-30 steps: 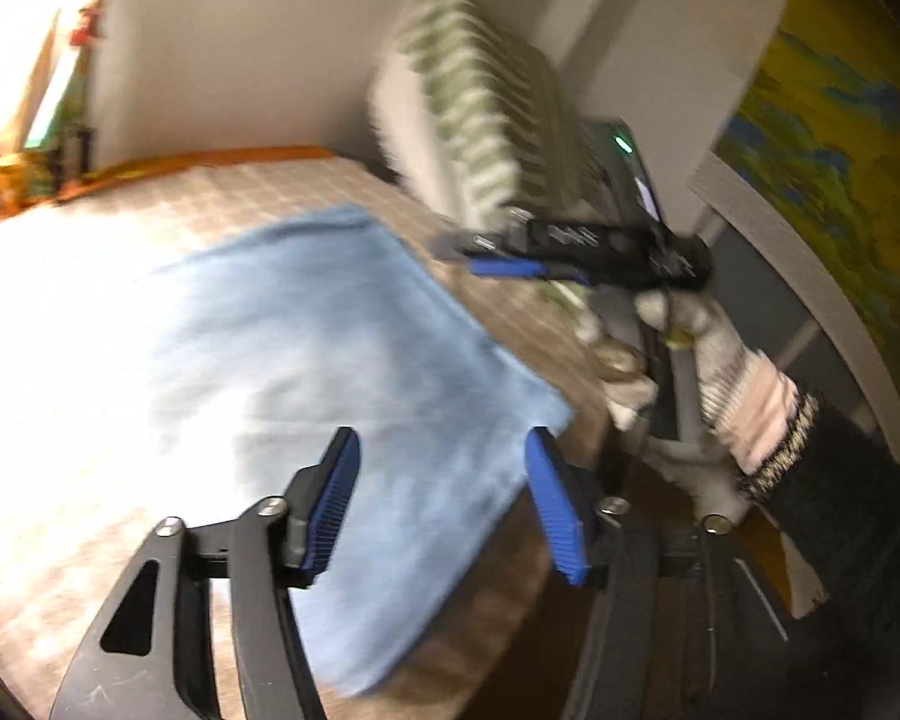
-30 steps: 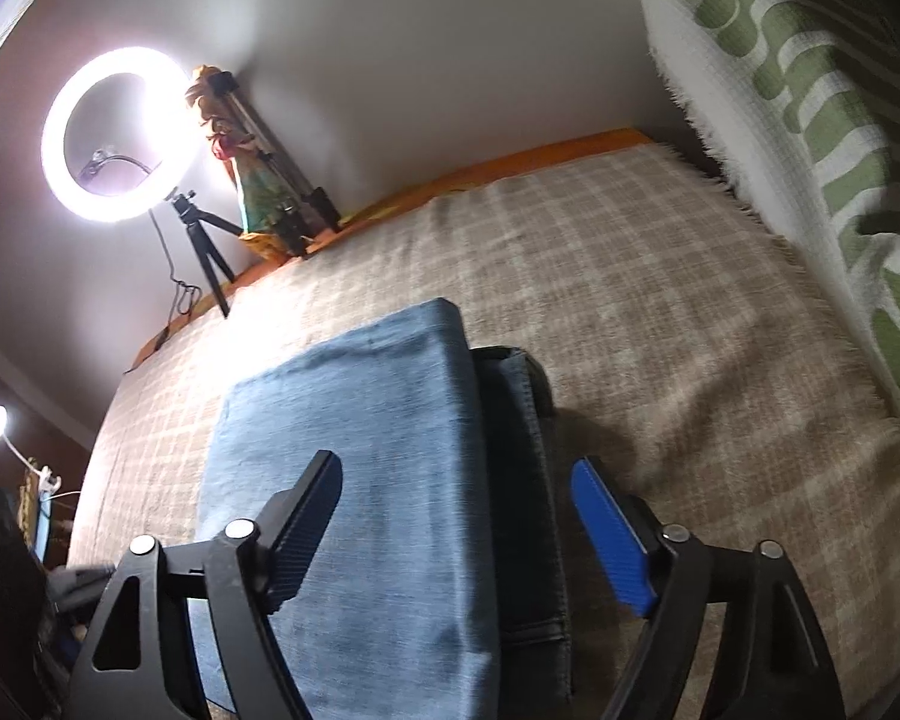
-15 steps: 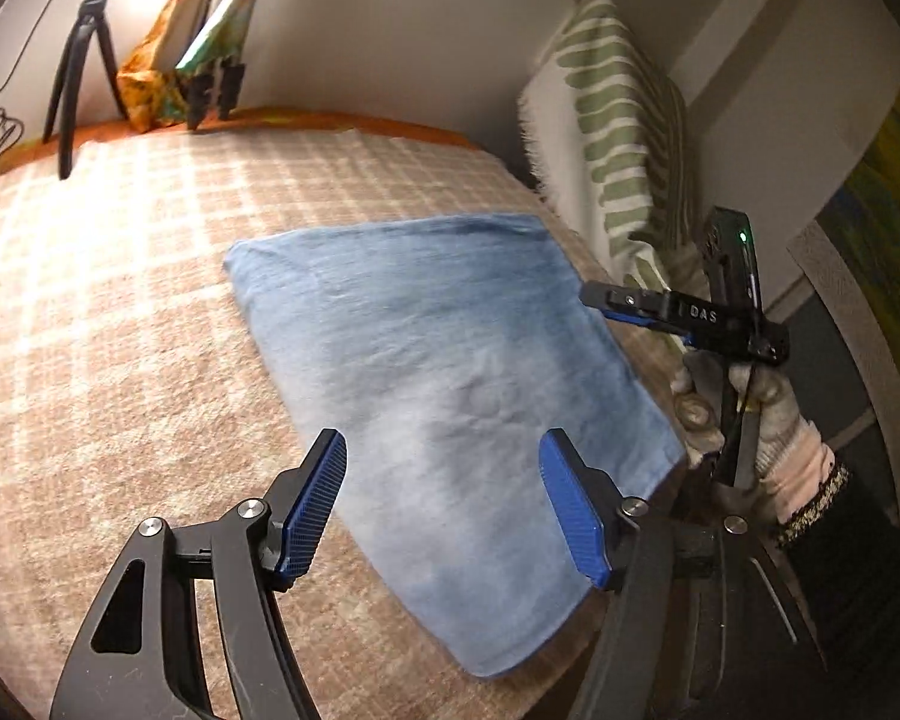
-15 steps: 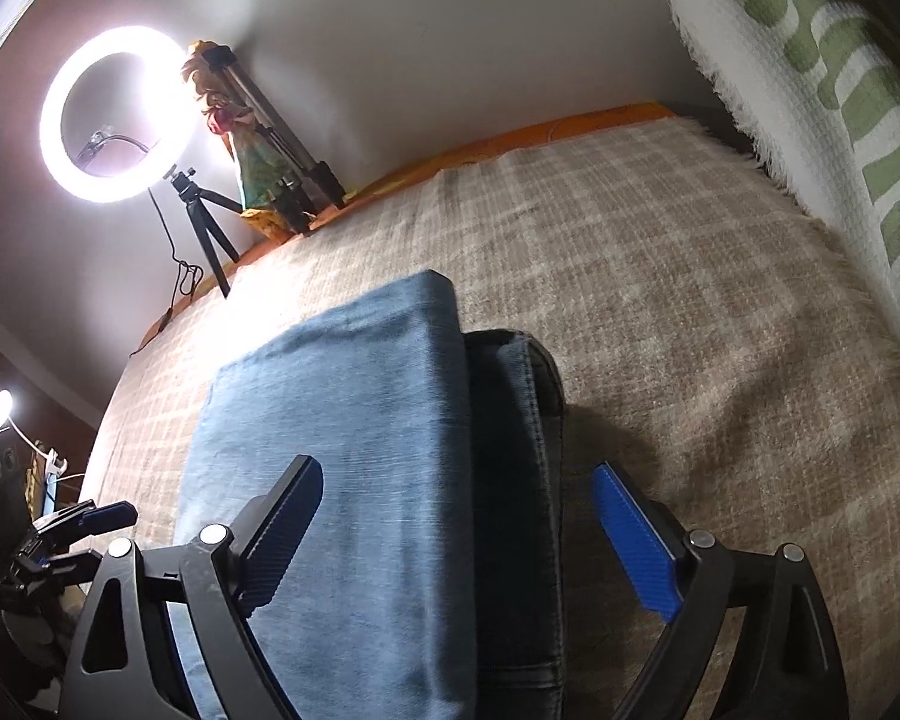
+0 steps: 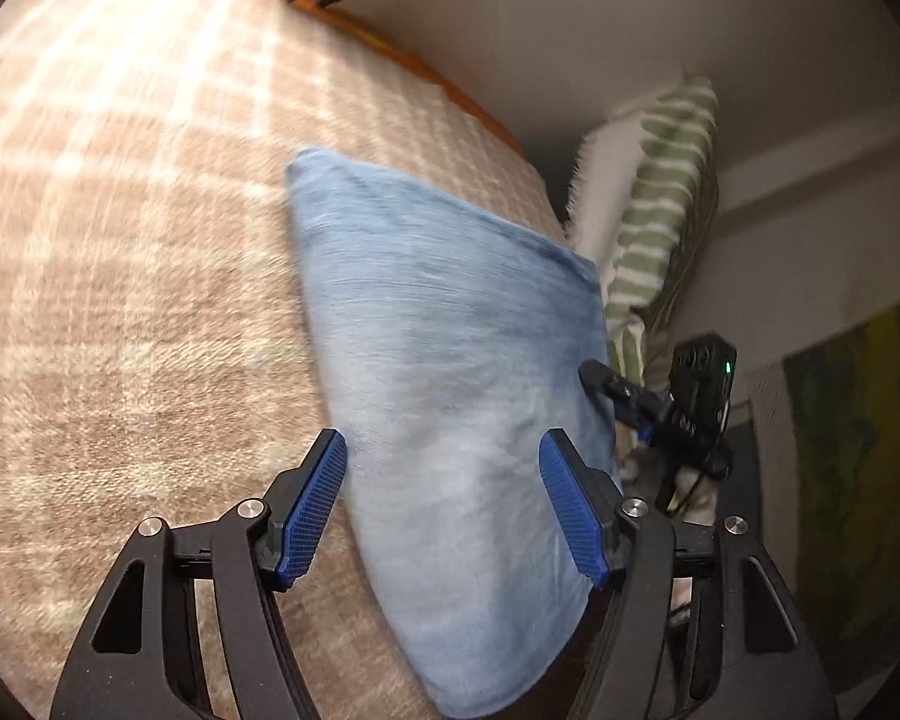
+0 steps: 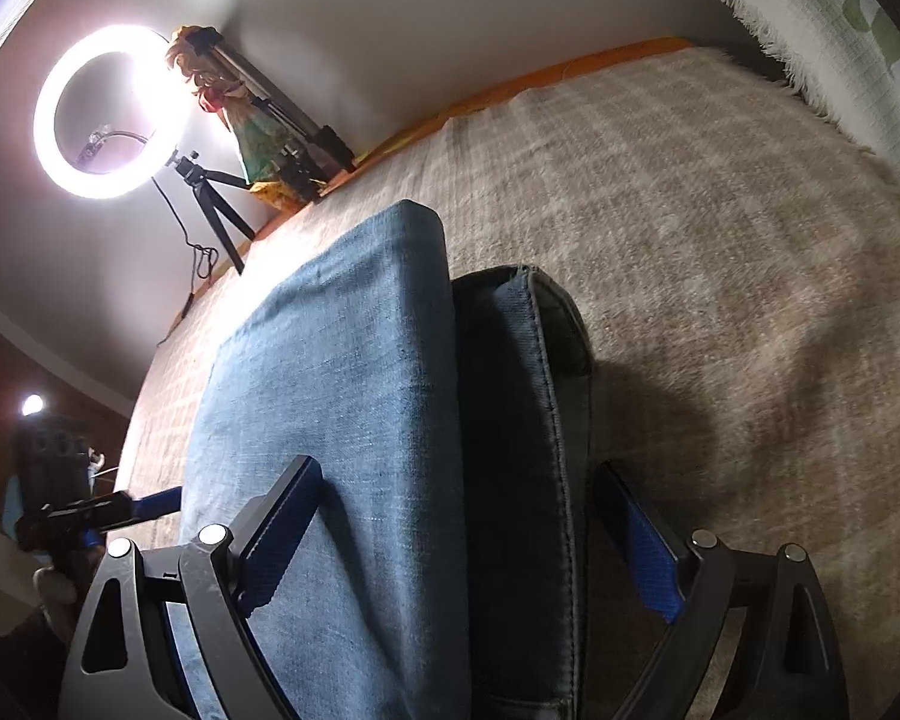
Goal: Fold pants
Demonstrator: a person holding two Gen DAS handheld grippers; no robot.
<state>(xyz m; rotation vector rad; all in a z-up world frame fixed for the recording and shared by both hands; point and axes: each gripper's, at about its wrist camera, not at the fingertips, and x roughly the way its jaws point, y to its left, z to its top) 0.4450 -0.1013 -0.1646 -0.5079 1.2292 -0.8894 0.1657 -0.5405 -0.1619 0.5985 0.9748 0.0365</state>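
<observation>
Folded blue jeans (image 5: 450, 330) lie flat on a beige plaid blanket (image 5: 120, 300). My left gripper (image 5: 441, 438) hovers open over their near edge, nothing pressed between its blue pads. In the right wrist view the jeans (image 6: 342, 390) show a darker waistband layer (image 6: 510, 390) sticking out along their right side. My right gripper (image 6: 457, 471) stands wide open low over that side, one finger above the lighter denim, the other above the blanket. Each gripper shows in the other's view: the right one (image 5: 594, 372) at the jeans' far edge, the left one (image 6: 144, 501) at their left edge.
A green-and-white striped pillow (image 5: 660, 198) stands at the head of the bed. A lit ring light on a tripod (image 6: 90, 114) and a colourful figure (image 6: 240, 114) stand by the wall past the bed's orange edge. A painting (image 5: 858, 450) hangs on the right.
My left gripper has rolled and sunk toward the near edge of the jeans. My right gripper has dropped closer to the waistband side and its jaws have spread wider.
</observation>
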